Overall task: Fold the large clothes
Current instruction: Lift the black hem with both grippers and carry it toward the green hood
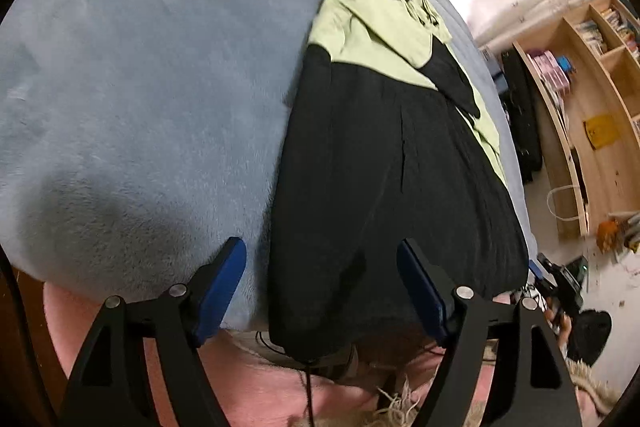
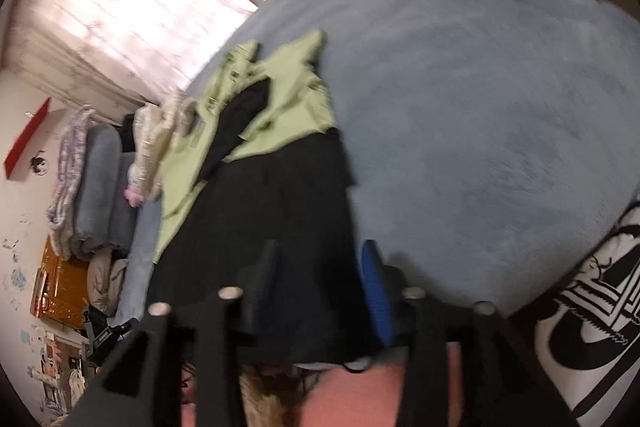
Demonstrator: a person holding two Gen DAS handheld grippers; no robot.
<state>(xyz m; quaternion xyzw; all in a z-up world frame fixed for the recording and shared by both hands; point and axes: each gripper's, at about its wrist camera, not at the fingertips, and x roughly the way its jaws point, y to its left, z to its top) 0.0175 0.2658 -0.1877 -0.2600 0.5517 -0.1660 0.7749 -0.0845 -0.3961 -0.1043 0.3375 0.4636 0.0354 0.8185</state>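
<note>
My left gripper (image 1: 320, 287) and right gripper (image 2: 320, 287), jaws apart, straddle the green-and-black dress's (image 1: 384, 147) hem; sleeves folded, lengthwise folds remain.

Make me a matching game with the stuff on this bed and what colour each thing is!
Things:
1. blanket that covers the bed
2. top part of the garment
3. bottom part of the garment
4. pads on the left claw

Colours:
A. black
B. bright blue
C. pale green
D. soft grey-blue

Right pairs: 1-D, 2-C, 3-A, 4-B
</note>
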